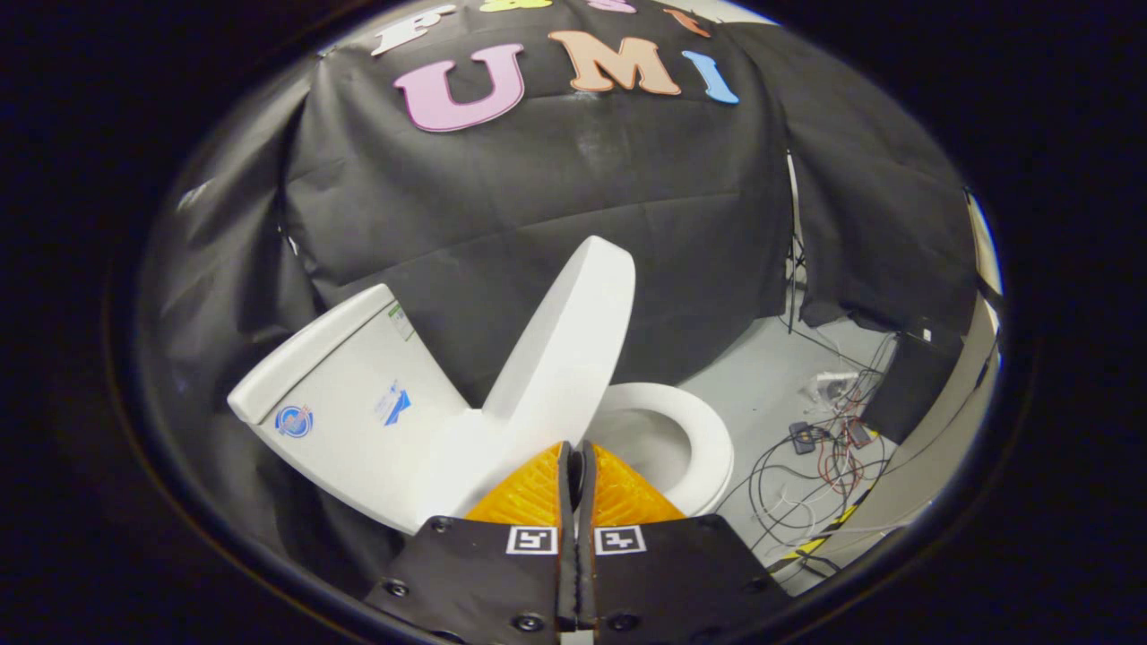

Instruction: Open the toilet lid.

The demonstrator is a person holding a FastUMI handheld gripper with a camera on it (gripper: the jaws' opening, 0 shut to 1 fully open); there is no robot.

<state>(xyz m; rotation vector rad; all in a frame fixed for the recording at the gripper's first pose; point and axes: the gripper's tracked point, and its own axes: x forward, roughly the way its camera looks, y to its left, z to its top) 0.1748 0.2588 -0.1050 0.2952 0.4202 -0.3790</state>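
My fingers (573, 448) are pressed together with nothing between them. Just ahead of their tips, the toilet lid (564, 349) stands raised and tilted, its rim edge free in the air. The seat ring (708, 439) lies exposed beyond. The tank (345, 394) sits beside the lid. Cables (824, 448) lie on the floor (762, 376) past the seat.

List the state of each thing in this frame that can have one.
Toilet lid: raised, open, tilted up off the seat.
Toilet seat: down on the bowl, uncovered.
Tank: its cover is on.
Gripper: fingers closed together, nothing between them, just short of the lid's lower edge.
Cables: loose on the floor.
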